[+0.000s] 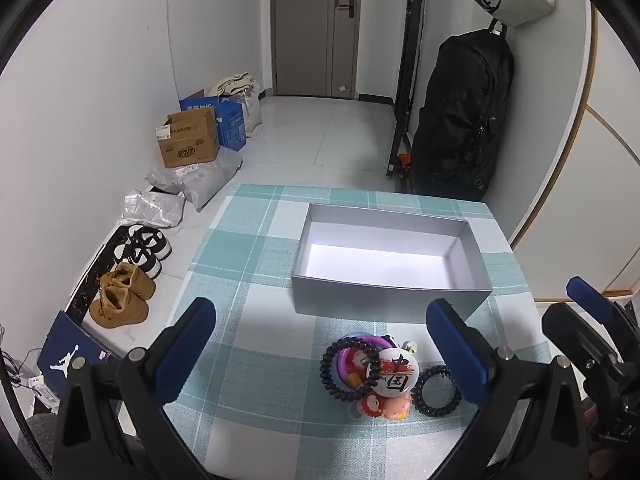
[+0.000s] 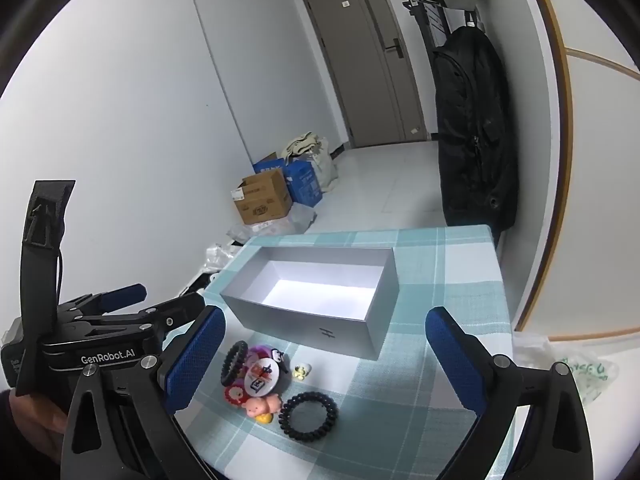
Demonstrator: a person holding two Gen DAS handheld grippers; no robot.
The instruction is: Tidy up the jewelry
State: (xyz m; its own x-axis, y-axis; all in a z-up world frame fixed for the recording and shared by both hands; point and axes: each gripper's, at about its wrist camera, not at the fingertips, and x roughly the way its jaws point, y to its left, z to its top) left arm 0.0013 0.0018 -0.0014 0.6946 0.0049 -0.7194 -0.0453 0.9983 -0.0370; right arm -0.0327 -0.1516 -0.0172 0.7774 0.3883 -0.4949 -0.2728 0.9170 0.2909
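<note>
2 shoe prs (image 1: pixel 128 280) left of table (image 1: pixel 248 248)

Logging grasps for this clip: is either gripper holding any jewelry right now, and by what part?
Nothing is held. The left gripper and right gripper both stand open above the pile.

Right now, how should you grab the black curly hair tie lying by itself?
The black spiral hair tie lies flat, apart from the pile. Come straight down and pinch one side of the ring, one of the fingers inside the hole, one outside, likely its right edge, away from the pink toy.
</note>
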